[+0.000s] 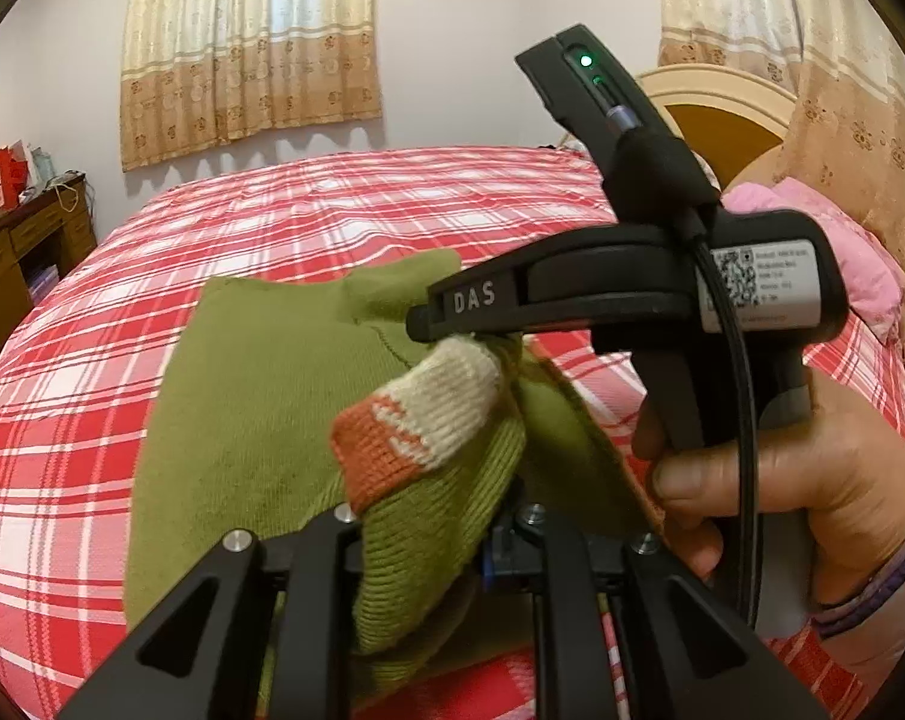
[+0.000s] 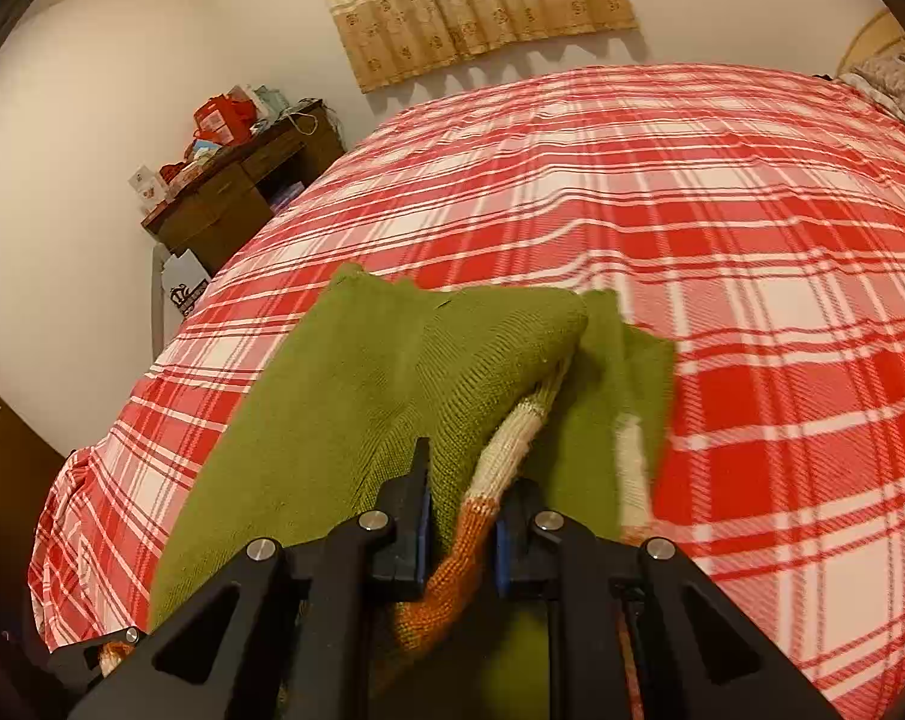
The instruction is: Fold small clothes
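Note:
A small green knit sweater (image 1: 254, 420) with a cream and orange cuff (image 1: 416, 420) hangs above a red plaid bed (image 1: 332, 204). My left gripper (image 1: 446, 528) is shut on the ribbed green part of a sleeve; its fingertips are hidden by the cloth. My right gripper (image 1: 452, 324) shows in the left wrist view, pinching the cuff from the right. In the right wrist view my right gripper (image 2: 461, 528) is shut on the orange and cream cuff (image 2: 482, 516), with the green sweater body (image 2: 356, 396) draped ahead over the bed (image 2: 692, 228).
A wooden desk (image 2: 236, 204) with red boxes stands by the wall to the left of the bed. Pink bedding (image 1: 836, 252) and a headboard (image 1: 722, 102) lie at the right. Curtains (image 1: 248, 42) hang on the far wall.

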Tool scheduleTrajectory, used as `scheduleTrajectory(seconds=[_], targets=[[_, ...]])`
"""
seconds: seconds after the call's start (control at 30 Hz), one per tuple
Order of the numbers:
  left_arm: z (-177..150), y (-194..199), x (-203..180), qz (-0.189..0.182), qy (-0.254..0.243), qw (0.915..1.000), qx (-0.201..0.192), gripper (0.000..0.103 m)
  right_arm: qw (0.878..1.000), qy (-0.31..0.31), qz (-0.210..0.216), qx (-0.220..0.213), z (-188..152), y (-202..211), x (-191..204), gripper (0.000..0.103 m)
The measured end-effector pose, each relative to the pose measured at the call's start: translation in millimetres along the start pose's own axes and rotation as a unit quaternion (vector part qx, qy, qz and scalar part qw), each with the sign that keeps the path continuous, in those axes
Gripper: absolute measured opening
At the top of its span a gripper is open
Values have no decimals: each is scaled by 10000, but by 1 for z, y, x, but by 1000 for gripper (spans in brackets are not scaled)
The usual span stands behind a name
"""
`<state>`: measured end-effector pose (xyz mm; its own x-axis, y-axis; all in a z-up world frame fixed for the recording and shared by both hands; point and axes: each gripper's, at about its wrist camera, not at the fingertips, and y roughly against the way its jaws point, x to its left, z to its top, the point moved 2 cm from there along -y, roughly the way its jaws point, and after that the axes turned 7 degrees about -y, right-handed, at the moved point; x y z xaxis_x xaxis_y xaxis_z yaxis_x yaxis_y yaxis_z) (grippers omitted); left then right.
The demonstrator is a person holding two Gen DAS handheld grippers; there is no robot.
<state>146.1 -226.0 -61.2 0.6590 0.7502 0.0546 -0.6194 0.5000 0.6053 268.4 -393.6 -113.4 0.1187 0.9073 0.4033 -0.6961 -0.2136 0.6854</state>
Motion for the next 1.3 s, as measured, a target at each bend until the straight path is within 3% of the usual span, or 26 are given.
scheduleTrajectory(seconds=[0.63,0.8,1.03,1.13,1.3], targets=[[13,-14,-26,-211,-34,9998,29,18,9997,-221,-89,-11,6,8,-34,15],[4,-22,-32,-216,-118,9994,250,18,9992,-398,-47,43,-1,1,-48,15],[2,-3,-29,-349,-54,9982,475,33,9993,-325,-166,-6,-3,0,-46,16],[-2,10,-31,-168,-211,9986,453,34,9989,-436,-154,-53,-4,2,-47,16],[-4,30,-30,304,-438,9978,391,47,9983,-401,-400,-114,-9,5,-42,17]])
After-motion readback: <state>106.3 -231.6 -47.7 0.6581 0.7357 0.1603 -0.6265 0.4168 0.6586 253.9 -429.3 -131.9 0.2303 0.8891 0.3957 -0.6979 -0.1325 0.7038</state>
